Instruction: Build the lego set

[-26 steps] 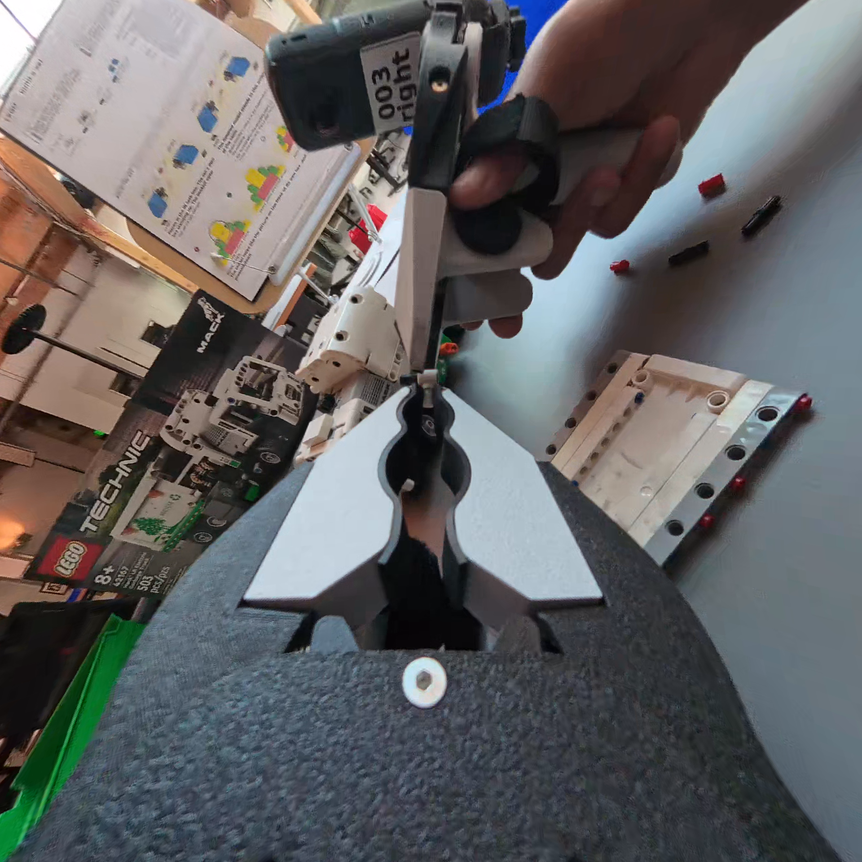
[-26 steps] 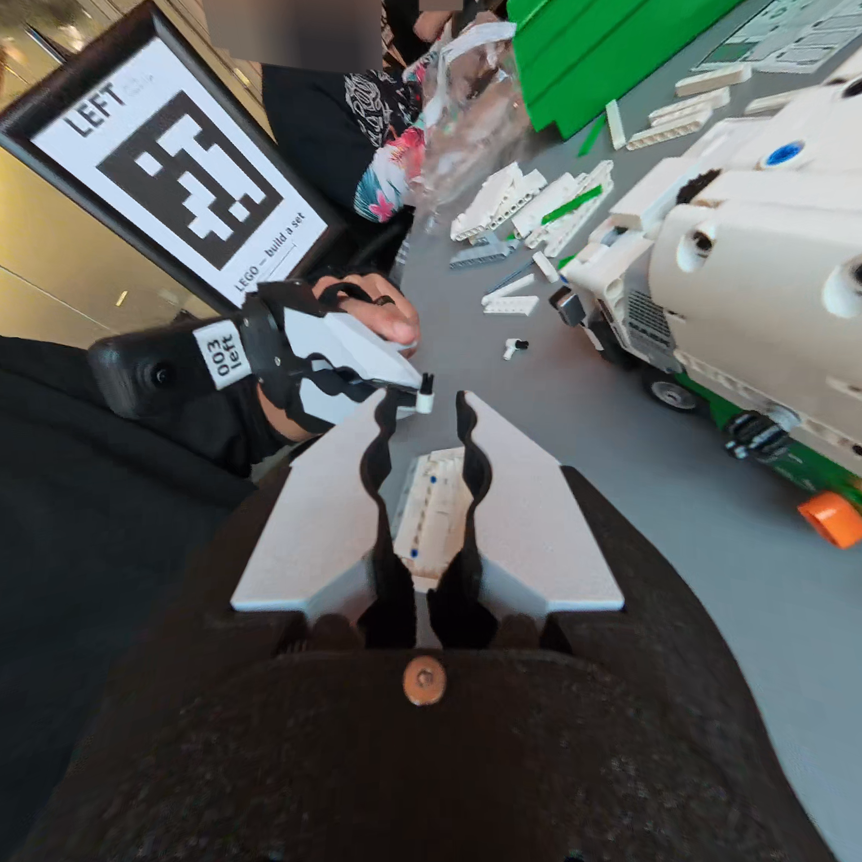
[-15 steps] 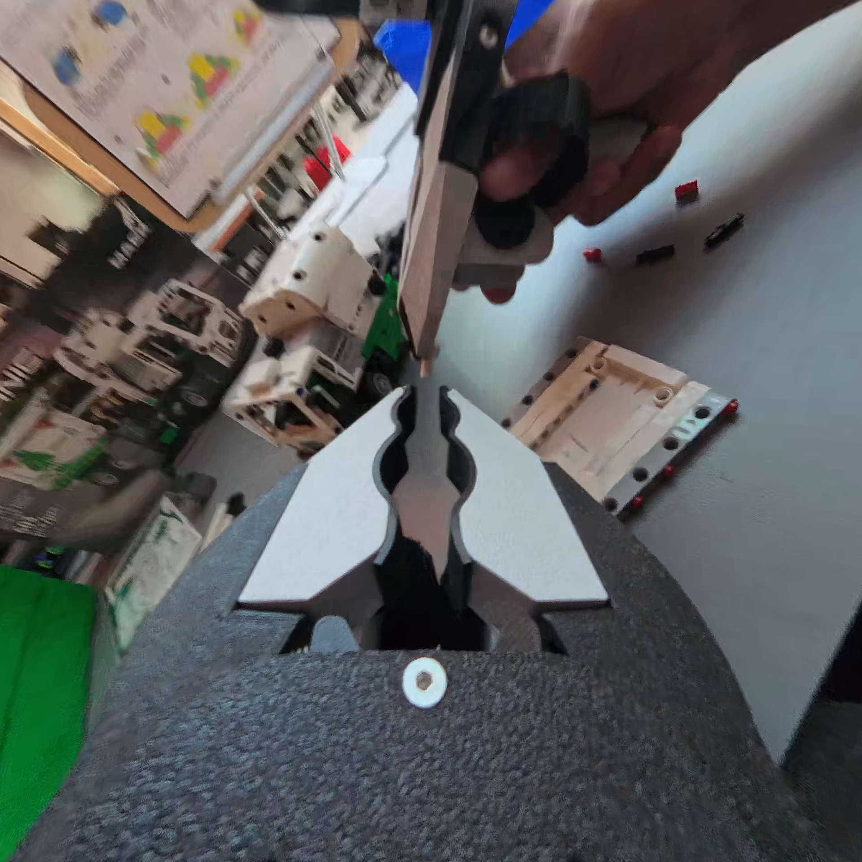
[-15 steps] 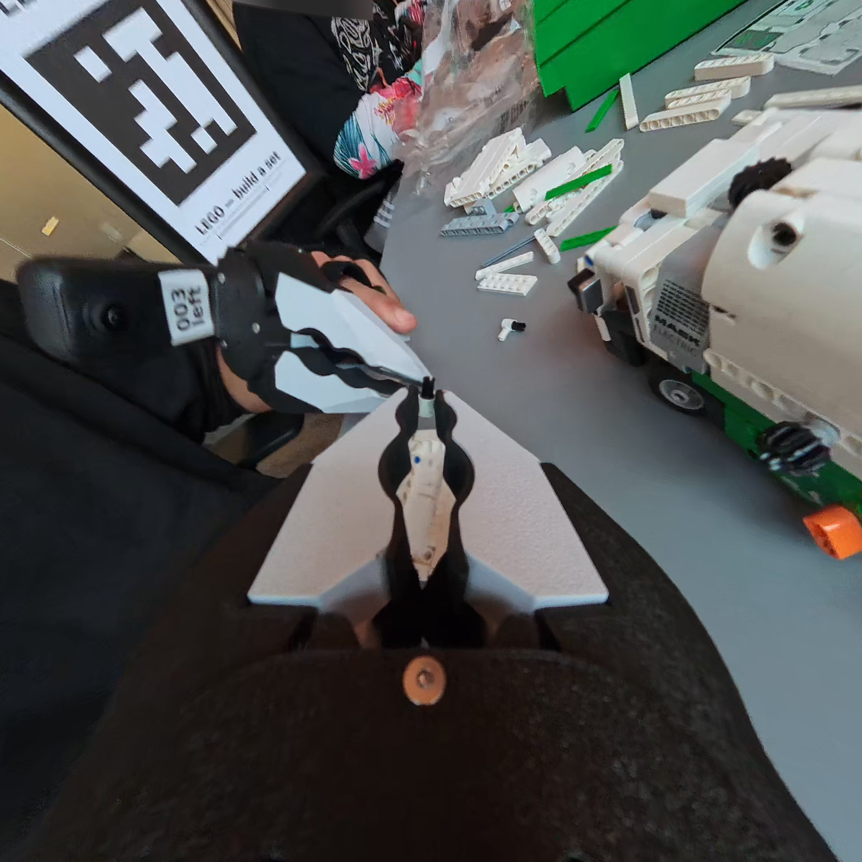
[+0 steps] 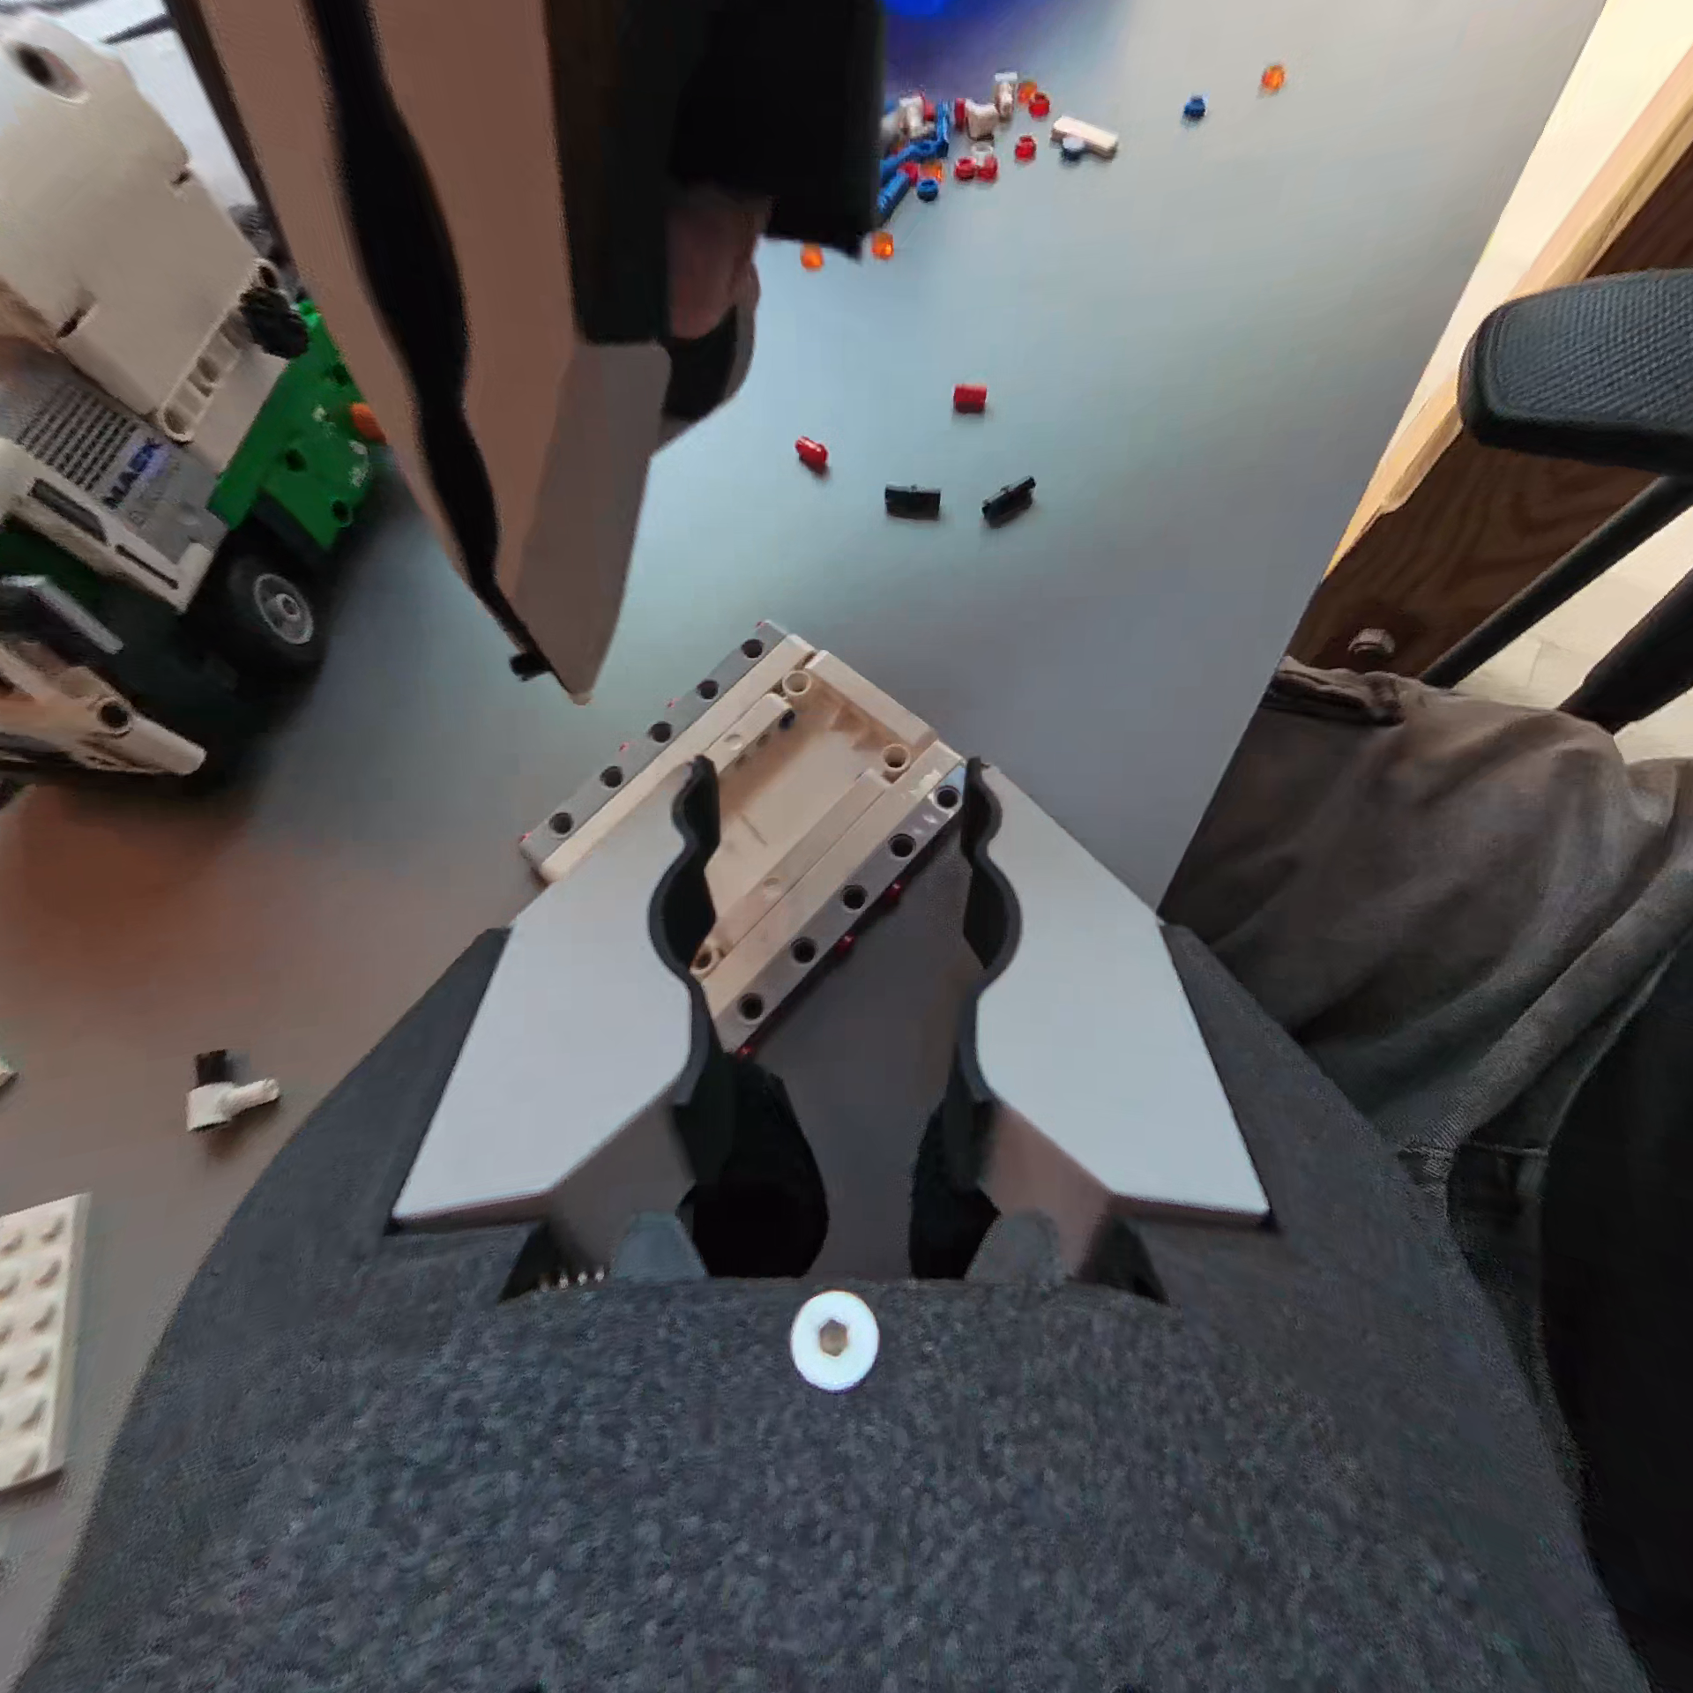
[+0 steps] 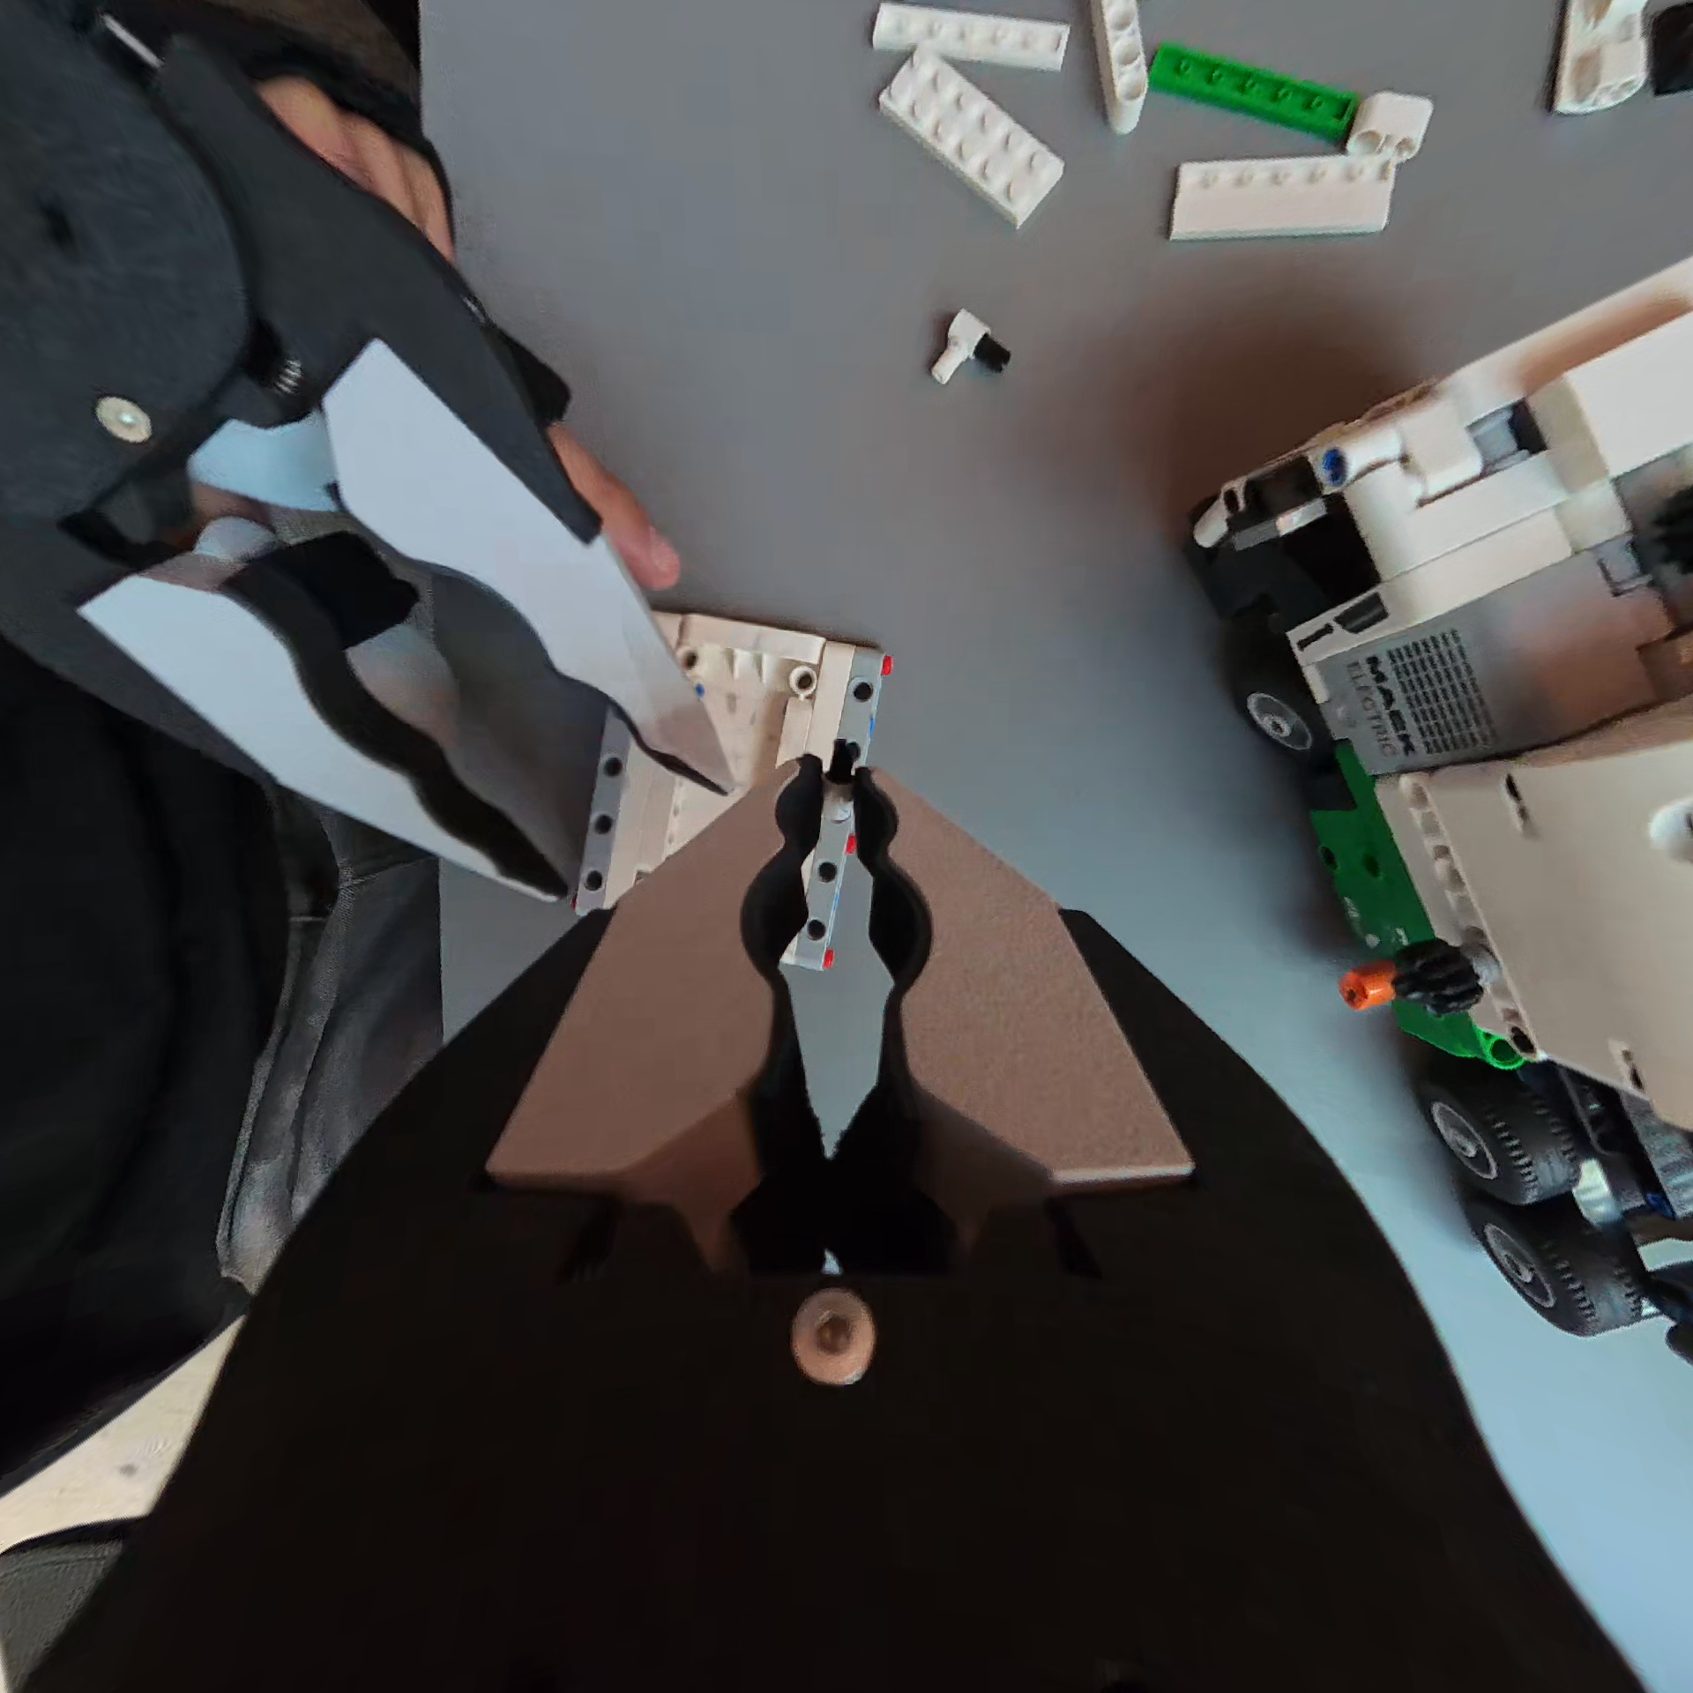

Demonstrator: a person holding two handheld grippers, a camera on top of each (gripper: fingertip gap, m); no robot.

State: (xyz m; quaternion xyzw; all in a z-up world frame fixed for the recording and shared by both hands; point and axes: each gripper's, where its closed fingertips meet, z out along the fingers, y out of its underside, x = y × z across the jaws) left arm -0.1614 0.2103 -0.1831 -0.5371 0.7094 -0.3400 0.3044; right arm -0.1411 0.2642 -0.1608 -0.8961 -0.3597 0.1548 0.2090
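White panel (image 5: 806,824) lies flat; our left gripper (image 5: 834,779) gapes above it, our right gripper (image 6: 835,779) pinches a small black-tipped pin (image 6: 837,765).

- Table (image 5: 1145,641): plain matte grey
- Flat panel assembly (image 5: 806,806): cream-white, edged by light grey beams with dark round holes; tiny red pins along the edges
- Truck model (image 6: 1484,696): white body, green chassis, black tyres, a grey grille; orange tip low on its side
- Loose plates (image 6: 971,137): white; one strip (image 6: 1250,92) bright green
- Scattered small parts (image 5: 962,147): red, blue, orange; two pins (image 5: 957,499) black
- Left gripper (image 5: 834,797): pale grey fingers, black wavy inner edges
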